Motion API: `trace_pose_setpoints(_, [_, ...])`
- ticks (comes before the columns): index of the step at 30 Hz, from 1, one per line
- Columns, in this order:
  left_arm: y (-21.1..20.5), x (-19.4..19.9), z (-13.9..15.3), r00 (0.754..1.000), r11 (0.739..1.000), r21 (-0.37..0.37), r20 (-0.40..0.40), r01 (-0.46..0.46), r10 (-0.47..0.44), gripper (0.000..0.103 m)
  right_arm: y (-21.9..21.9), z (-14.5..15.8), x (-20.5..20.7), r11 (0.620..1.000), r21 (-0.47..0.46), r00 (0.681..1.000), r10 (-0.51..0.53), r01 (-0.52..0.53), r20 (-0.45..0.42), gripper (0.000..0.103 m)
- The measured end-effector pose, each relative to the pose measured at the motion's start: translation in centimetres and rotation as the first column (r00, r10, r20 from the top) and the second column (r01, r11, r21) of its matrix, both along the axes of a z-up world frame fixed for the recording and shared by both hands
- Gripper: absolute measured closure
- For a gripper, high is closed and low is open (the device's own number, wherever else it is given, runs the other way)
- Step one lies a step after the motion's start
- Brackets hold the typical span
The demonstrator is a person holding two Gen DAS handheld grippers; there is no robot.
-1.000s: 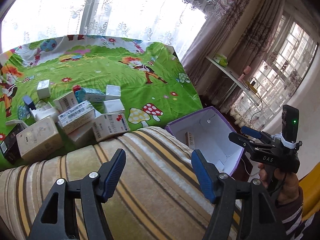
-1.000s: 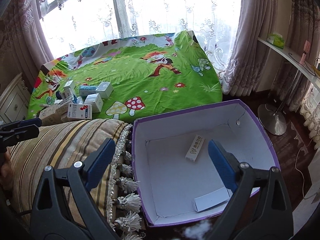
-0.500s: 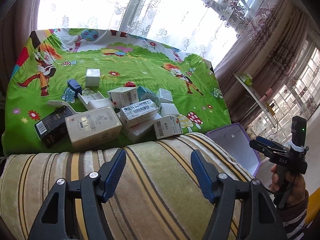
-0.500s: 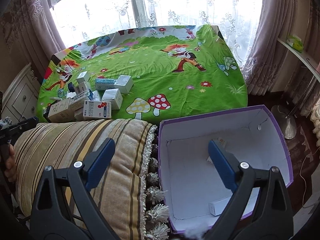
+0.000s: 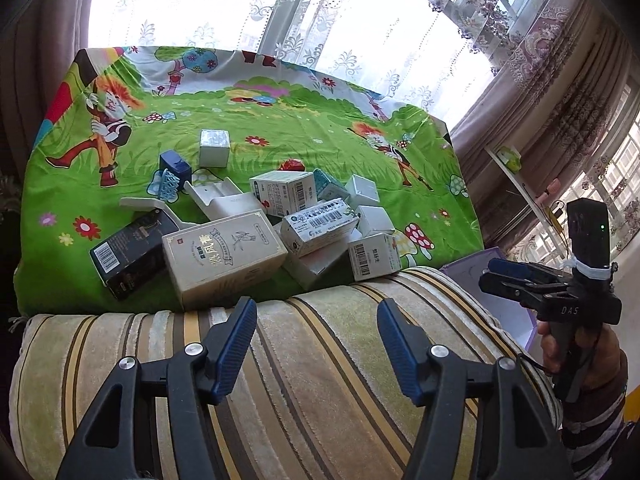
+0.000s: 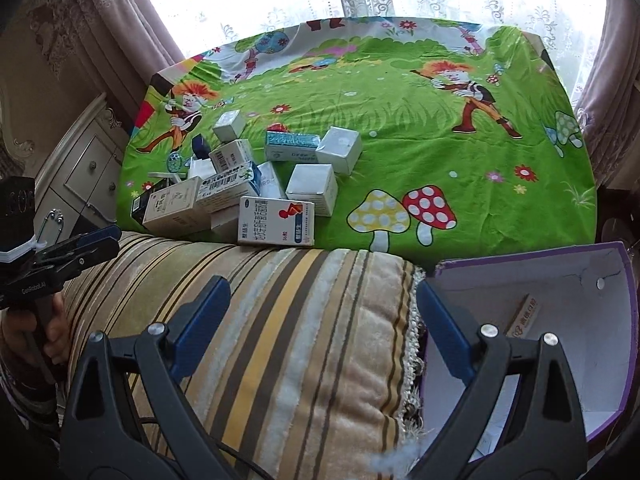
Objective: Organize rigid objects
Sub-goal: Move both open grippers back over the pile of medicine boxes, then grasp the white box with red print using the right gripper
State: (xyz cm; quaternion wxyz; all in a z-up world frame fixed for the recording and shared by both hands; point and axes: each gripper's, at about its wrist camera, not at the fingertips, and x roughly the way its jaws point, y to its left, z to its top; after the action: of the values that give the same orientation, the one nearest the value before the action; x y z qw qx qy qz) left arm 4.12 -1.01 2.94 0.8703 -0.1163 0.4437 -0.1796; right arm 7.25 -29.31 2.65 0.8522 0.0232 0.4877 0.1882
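A pile of small cardboard boxes [image 5: 280, 224] lies on the green cartoon bedsheet [image 5: 280, 132]; it shows too in the right wrist view [image 6: 248, 184]. A beige box [image 5: 224, 256] and a white medicine box with a red figure [image 6: 277, 222] sit nearest the striped cushion [image 5: 304, 360]. A purple-rimmed white bin [image 6: 560, 320] holds a slim box [image 6: 522, 316]. My left gripper [image 5: 316, 332] is open and empty over the cushion. My right gripper [image 6: 320, 316] is open and empty above the cushion's tasselled edge and the bin.
The striped cushion [image 6: 280, 340] lies between me and the bed. A white dresser [image 6: 80, 168] stands left of the bed. Curtains and a bright window are behind it. A shelf [image 5: 516, 176] runs along the right wall.
Both grippers have swung left, away from the bin and toward the box pile. The bin has slid to the right edge of both views. Both stay open.
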Motion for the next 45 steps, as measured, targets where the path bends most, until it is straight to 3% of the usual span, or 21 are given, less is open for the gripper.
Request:
trace_pose_setpoints(10, [-0.6, 1.3, -0.3, 1.0, 1.0, -0.014, -0.019, 0.022, -0.022, 0.04, 3.3, -2.3, 3.7, 0.997, -0.001, 0.993, 0.08, -0.081, -0.087, 0.008])
trace_pose_setpoints(15, [-0.6, 1.8, -0.7, 0.999, 0.999, -0.036, -0.035, 0.018, -0.02, 0.04, 4.3, -3.8, 5.4, 0.992, 0.061, 0.981, 0.116, -0.107, -0.158, 0.008])
trace_pose_setpoints(30, [-1.1, 3.7, -1.5, 0.996, 0.996, -0.084, -0.091, -0.024, 0.017, 0.04, 5.8, -6.6, 9.1, 0.985, 0.13, 0.957, 0.144, -0.114, -0.251, 0.008])
trace_pose_setpoints(34, [-1.8, 4.6, -1.8, 0.993, 0.995, -0.084, -0.109, -0.049, 0.04, 0.04, 6.1, -7.0, 9.4, 0.984, 0.127, 0.954, 0.154, -0.125, -0.255, 0.01])
trace_pose_setpoints(36, [-2.2, 5.1, -1.8, 0.992, 0.995, -0.072, -0.113, -0.073, 0.065, 0.039, 6.2, -7.0, 9.3, 0.983, 0.127, 0.954, 0.162, -0.134, -0.254, 0.025])
trace_pose_setpoints(37, [-2.4, 5.4, -1.8, 0.99, 0.994, -0.068, -0.115, -0.085, 0.077, 0.036, 6.2, -7.1, 9.2, 0.983, 0.123, 0.954, 0.161, -0.133, -0.254, 0.029])
trace_pose_setpoints(40, [-3.2, 6.2, -1.7, 0.987, 0.991, -0.059, -0.115, -0.118, 0.11, 0.027, 5.9, -6.7, 8.7, 0.985, 0.117, 0.961, 0.15, -0.126, -0.231, 0.03])
trace_pose_setpoints(45, [-4.8, 7.9, -1.8, 0.975, 0.983, -0.054, -0.147, -0.177, 0.168, 0.022, 5.0, -5.2, 7.2, 0.992, 0.078, 0.982, 0.107, -0.096, -0.156, 0.03])
